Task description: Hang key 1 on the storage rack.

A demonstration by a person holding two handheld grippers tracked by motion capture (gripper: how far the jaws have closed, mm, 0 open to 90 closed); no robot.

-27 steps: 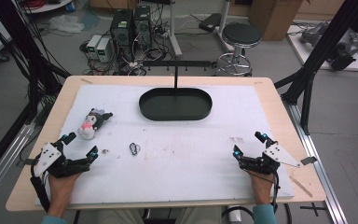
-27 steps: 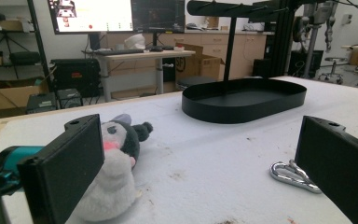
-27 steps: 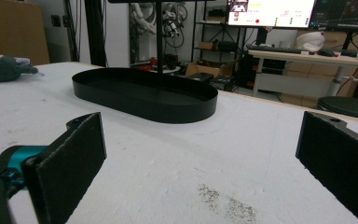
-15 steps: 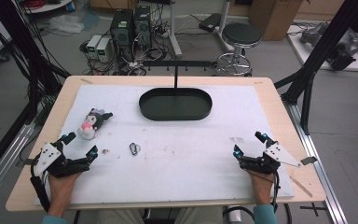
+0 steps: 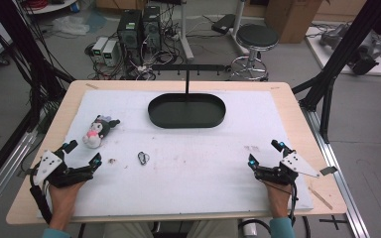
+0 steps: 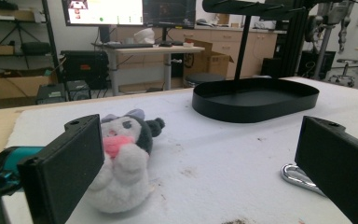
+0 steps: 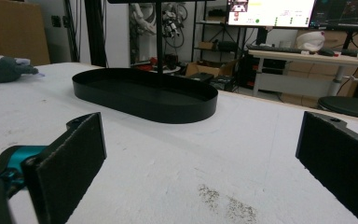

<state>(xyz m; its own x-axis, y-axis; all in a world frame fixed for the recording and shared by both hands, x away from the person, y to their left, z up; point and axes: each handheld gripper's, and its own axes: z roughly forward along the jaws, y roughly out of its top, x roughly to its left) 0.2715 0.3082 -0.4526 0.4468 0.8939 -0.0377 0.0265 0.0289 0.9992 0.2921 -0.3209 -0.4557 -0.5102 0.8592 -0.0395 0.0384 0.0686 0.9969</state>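
Plush (image 6: 121, 161): at 11 o'clock of left gripper (image 5: 83, 154), beside one jaw
Both grippers: jaws wide apart, nothing held
Clip (image 5: 143, 158): high view shows it whole

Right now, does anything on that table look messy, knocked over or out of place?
Only small things: the plush toy lies tipped on its side, and the white mat carries brownish smudges and crumbs, including a gritty patch near the right gripper. Nothing looks broken.

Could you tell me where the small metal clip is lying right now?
In the high view, the metal clip lies on the white mat, left of centre, between the plush toy and the left gripper.
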